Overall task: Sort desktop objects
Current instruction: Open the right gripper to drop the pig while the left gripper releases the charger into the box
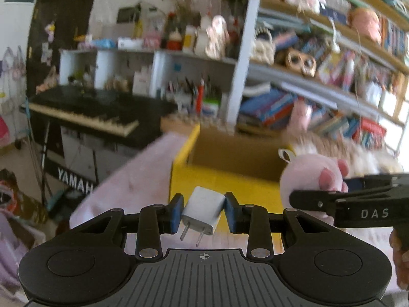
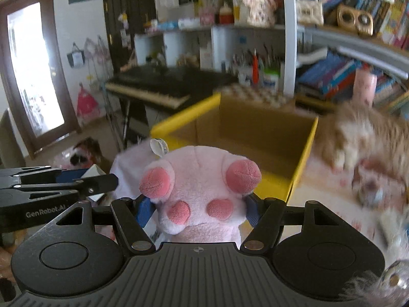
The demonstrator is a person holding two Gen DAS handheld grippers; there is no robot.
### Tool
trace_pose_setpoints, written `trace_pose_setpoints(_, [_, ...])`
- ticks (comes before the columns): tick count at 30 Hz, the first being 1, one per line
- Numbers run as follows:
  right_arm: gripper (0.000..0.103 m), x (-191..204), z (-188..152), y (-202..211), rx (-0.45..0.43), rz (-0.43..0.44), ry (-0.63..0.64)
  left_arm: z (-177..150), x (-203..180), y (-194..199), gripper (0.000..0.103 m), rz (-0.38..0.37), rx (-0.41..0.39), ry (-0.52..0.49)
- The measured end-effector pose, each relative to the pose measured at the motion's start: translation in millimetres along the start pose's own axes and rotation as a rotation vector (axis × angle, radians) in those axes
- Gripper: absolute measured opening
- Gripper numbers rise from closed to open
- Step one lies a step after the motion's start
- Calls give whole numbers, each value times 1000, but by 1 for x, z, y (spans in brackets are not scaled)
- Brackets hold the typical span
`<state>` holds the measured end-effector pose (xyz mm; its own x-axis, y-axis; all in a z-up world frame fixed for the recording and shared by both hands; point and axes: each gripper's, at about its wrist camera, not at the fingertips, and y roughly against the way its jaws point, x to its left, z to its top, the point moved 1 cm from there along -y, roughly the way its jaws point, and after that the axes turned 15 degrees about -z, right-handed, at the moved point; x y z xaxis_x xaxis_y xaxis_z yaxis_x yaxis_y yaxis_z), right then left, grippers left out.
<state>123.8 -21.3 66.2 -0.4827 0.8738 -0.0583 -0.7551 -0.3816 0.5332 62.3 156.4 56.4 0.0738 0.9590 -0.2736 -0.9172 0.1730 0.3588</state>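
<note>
Ahead of us the yellow box (image 2: 301, 163) gapes open on top, its near wall standing in the way; our 2 grippers crowd side by side, a fluffy toy (image 2: 368, 135) right.

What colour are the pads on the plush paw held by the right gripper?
Darker pink pads on the pale pink plush paw; clearest in the right wrist view.

On the front of the keyboard stand (image 1: 74, 179) I read "YAMAH"; the rest of the word is hidden. On my right tool (image 1: 373, 213) I read "DAS". On my left tool (image 2: 46, 214) I read "GenRobot.AI". The tag (image 2: 159, 148) on the plush is too small to read.
</note>
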Motion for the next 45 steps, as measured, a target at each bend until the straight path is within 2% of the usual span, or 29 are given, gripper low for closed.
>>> trace_pose_setpoints(3, [66,-14,29,-17,-31,-26,-4,26,0,-15,33,-35,-48,-4])
trace_pose_setpoints(6, [66,-31,54,-35,-67,-61,-25,46,-5,-36,33,-70,-71,-59])
trace_pose_setpoints(8, [66,-42,65,-48,-77,-72,-33,59,-6,-51,33,-101,-79,-56])
trace_pose_setpoints(10, [66,-49,75,-66,-63,-86,-21,69,-9,-68,33,-116,-82,-71])
trace_pose_setpoints(17, [66,-64,82,-116,10,-95,56,89,-13,-120,33,-87,-38,-108])
trace_pose_setpoints(20, [66,-68,82,-134,26,-77,92,91,-8,-141,33,-76,6,-110])
trace_pose_setpoints(23, [66,-65,82,-150,34,-75,181,90,-2,-158,33,-69,52,-108])
trace_pose_setpoints(29, [66,-48,77,-186,21,-18,564,79,9,-191,33,-31,166,-130])
trace_pose_setpoints(33, [66,-43,72,-211,72,31,713,70,14,-209,33,-16,232,-134])
trace_pose_setpoints(39, [66,-40,62,-238,156,61,827,54,19,-228,33,1,355,-167])
trace_pose_setpoints(45, [66,-49,56,-253,204,34,814,54,14,-231,34,0,387,-207])
